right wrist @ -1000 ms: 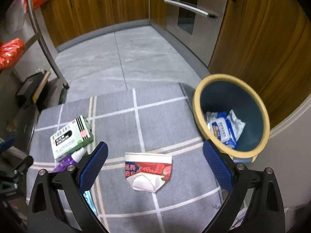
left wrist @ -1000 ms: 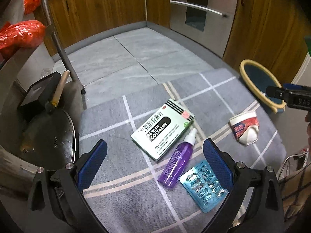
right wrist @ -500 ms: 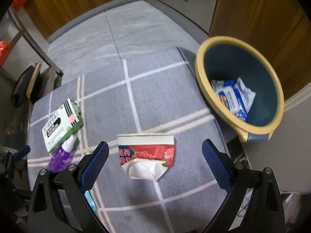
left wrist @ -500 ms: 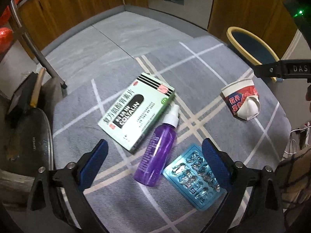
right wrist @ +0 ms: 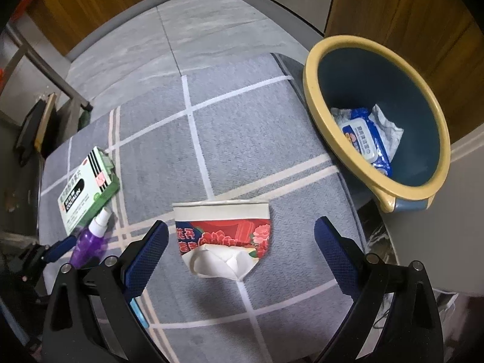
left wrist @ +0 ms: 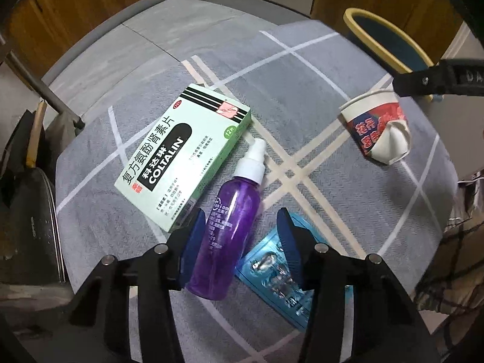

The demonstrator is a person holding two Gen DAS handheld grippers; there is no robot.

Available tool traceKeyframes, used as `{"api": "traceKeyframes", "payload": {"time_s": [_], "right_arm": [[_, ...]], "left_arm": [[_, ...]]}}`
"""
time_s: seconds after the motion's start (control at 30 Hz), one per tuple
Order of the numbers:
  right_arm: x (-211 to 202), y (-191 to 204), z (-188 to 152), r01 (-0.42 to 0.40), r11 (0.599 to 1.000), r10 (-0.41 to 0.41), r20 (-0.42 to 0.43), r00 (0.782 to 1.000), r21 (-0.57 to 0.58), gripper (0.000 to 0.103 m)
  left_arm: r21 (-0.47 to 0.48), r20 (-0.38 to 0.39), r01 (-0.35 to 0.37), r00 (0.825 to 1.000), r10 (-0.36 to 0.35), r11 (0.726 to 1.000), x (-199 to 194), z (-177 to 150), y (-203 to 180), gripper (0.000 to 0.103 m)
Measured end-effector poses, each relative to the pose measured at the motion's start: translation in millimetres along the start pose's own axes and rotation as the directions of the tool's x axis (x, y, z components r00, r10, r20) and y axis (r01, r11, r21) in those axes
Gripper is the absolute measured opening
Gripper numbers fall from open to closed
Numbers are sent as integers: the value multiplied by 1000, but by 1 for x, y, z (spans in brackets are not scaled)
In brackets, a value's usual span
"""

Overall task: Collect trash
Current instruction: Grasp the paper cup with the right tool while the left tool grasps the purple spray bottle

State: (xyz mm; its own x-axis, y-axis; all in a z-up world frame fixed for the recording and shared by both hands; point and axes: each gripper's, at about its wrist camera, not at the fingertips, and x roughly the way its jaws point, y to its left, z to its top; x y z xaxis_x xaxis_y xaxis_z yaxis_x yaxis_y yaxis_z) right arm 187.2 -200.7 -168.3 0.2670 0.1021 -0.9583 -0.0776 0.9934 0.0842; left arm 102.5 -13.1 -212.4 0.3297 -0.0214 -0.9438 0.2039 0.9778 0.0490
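A purple spray bottle [left wrist: 233, 214] lies on the grey checked cloth [left wrist: 302, 90]. My left gripper [left wrist: 240, 236] straddles its lower body, jaws half closed, pads close on both sides. Beside it lie a green medicine box [left wrist: 181, 157] and a blue blister pack [left wrist: 278, 275]. A crushed red and white paper cup [right wrist: 222, 237] lies between the wide open pads of my right gripper [right wrist: 240, 257]. The blue bin with a yellow rim [right wrist: 375, 115] stands off the cloth's right edge and holds a wipes pack [right wrist: 363, 134].
A dark pan [left wrist: 27, 227] and a wooden-handled tool [left wrist: 34, 136] sit left of the cloth. Wooden cabinets [right wrist: 408, 15] and grey floor tiles [right wrist: 187, 27] lie beyond. The cloth's right edge drops off next to the bin.
My left gripper has moved down over the purple bottle and its jaws have narrowed around it. My right gripper has lowered towards the crushed cup and stays wide open.
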Motion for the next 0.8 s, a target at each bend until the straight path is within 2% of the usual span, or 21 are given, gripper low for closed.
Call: {"api": "traceKeyframes", "payload": {"time_s": [0.07,0.1,0.17,0.3,0.4,0.53,0.57,0.67,0.73,0.8], "right_arm": [[5,-2,0,0,1000,0,-13,1000,8,96],[6,-2,0,1,1000,-1,-18,1000,9,96],[11,-1,-1,0,1000,0,-30,1000,10,96],[21,-1,0,-23,999,24,-61,998,25,96],[30,-1,0,-37,999,40,-83,996,38,96],[43,-1,-1,-37,999,41,-103,994,40,96],[46,0,-1,-32,999,36,-109,993,37,94],[54,5,-3,-29,999,32,-127,991,20,73],[53,9,-3,-39,999,41,-119,992,13,70],[50,12,-3,-28,1000,27,-103,994,-7,59]], "left_arm": [[-3,-14,-6,1000,6,1000,5,1,-1,49],[-10,-28,-10,1000,10,1000,9,1,0,46],[-9,-44,-9,999,9,1000,12,2,1,33],[-7,-38,11,999,-12,1000,11,4,-2,33],[27,-7,-2,1000,2,1000,4,6,-8,33],[30,21,17,1000,-18,999,-3,12,-9,32],[29,28,24,999,-25,999,-4,14,-10,32],[37,39,32,999,-34,999,-6,14,-9,32],[36,43,35,998,-37,999,-8,14,-8,32],[27,46,40,998,-41,999,-9,15,-6,32]]}}
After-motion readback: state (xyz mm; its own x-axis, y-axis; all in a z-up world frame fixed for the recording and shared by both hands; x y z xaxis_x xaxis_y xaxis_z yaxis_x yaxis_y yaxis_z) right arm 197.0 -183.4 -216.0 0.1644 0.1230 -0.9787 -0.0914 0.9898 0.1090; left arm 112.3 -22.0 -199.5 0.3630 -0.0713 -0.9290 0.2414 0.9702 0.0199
